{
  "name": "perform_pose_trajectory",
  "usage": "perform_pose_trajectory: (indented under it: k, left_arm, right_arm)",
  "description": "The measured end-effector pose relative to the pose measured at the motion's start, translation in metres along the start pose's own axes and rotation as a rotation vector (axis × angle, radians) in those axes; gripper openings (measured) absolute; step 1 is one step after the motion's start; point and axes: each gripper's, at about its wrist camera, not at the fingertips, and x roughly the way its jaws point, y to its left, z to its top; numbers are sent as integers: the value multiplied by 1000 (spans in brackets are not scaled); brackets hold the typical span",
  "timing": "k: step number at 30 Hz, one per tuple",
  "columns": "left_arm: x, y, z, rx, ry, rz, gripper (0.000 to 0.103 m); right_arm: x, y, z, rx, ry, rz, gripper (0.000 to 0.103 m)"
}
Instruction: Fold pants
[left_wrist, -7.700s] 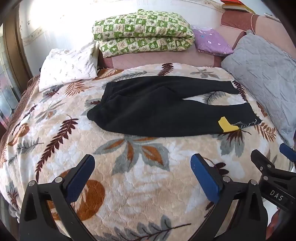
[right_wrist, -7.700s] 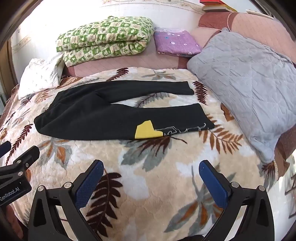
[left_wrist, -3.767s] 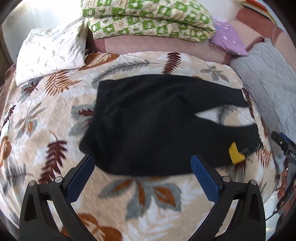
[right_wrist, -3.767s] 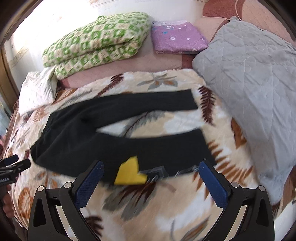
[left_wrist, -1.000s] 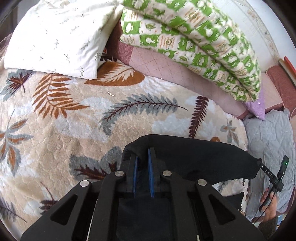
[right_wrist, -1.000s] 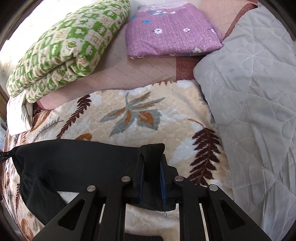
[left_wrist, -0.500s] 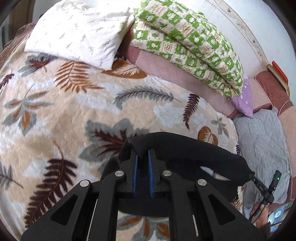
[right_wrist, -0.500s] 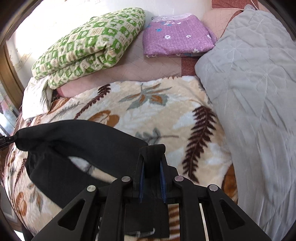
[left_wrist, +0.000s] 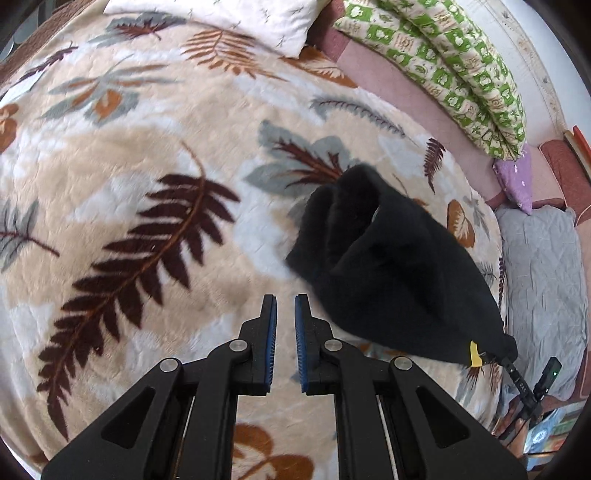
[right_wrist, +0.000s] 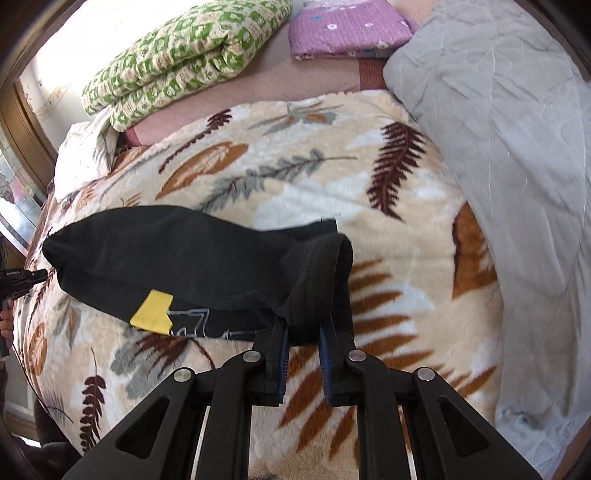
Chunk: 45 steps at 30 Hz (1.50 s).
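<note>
From the left wrist view, the left gripper (left_wrist: 285, 308) has let the waist end go: its jaws stand nearly closed with nothing between them, where a moment ago black cloth was pinched there. The pants (left_wrist: 388, 273) now lie just beyond and to the right of that gripper on the leaf-print bed (left_wrist: 122, 177), bunched into a dark heap that tapers toward the yellow patch (left_wrist: 474, 354) at its far end. In the right wrist view, the right gripper (right_wrist: 303, 334) remains clamped on a cuff, the cloth rolled up between its pads, and the rest of the pants stretches away to the left of it, one leg laid over the other, the patch showing on the lower leg near the gripper. Compared with several seconds back, when the pants lay spread with legs apart, I'd say the lengthwise fold is made and only the cuff end awaits release before the next fold.
</note>
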Motion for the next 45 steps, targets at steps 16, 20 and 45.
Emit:
perform_pose_trajectory:
  k: [16, 20, 45]
  left_arm:
    - [-15, -67, 47, 147, -14, -146, 59]
    - [-3, -75, 56, 202, -11, -70, 59]
    - [-3, -71, 37, 420, 138, -98, 16]
  right_arm:
    - [2, 5, 6, 24, 16, -41, 18]
    - [3, 5, 9, 28, 16, -37, 18]
    - [-13, 15, 34, -37, -41, -38, 15]
